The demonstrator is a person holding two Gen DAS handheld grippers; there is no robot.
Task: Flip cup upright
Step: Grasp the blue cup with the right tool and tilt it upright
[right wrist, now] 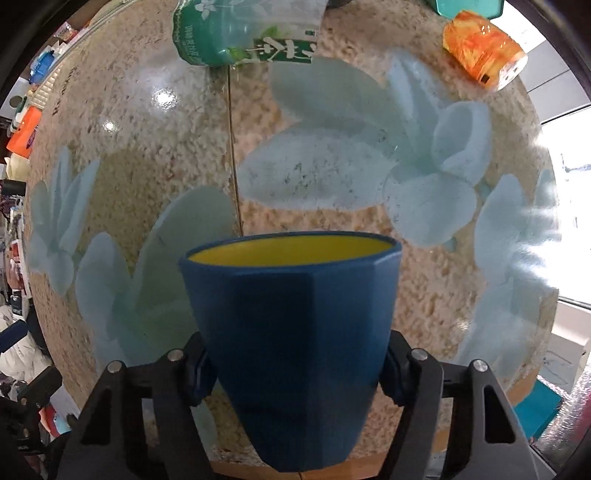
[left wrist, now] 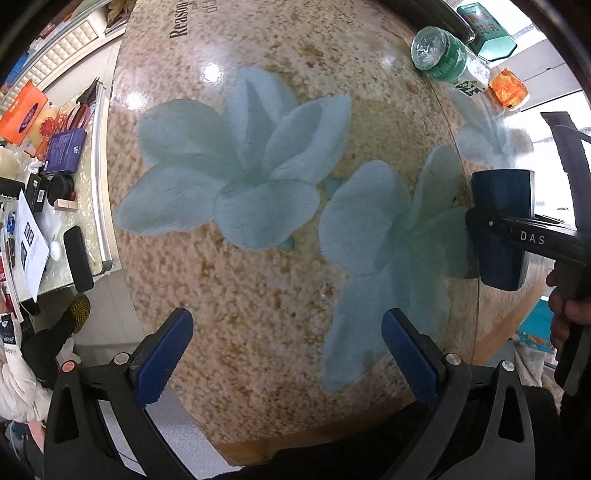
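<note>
The cup (right wrist: pixel 295 332) is dark blue outside and yellow inside. In the right wrist view it fills the lower middle, its open rim pointing away from the camera. My right gripper (right wrist: pixel 295 373) is shut on the cup's lower body, one finger on each side. In the left wrist view the cup (left wrist: pixel 502 206) shows at the right edge, held by the right gripper's black finger just over the floral table (left wrist: pixel 258 295). My left gripper (left wrist: pixel 286 354) is open and empty above the table's near part, well left of the cup.
A green-labelled plastic bottle (right wrist: pixel 240 29) lies at the table's far side, with an orange container (right wrist: pixel 484 51) to its right and a green box (left wrist: pixel 484 33) behind. A seam (right wrist: pixel 234 155) runs across the tabletop. A cluttered side counter (left wrist: pixel 55 177) stands to the left.
</note>
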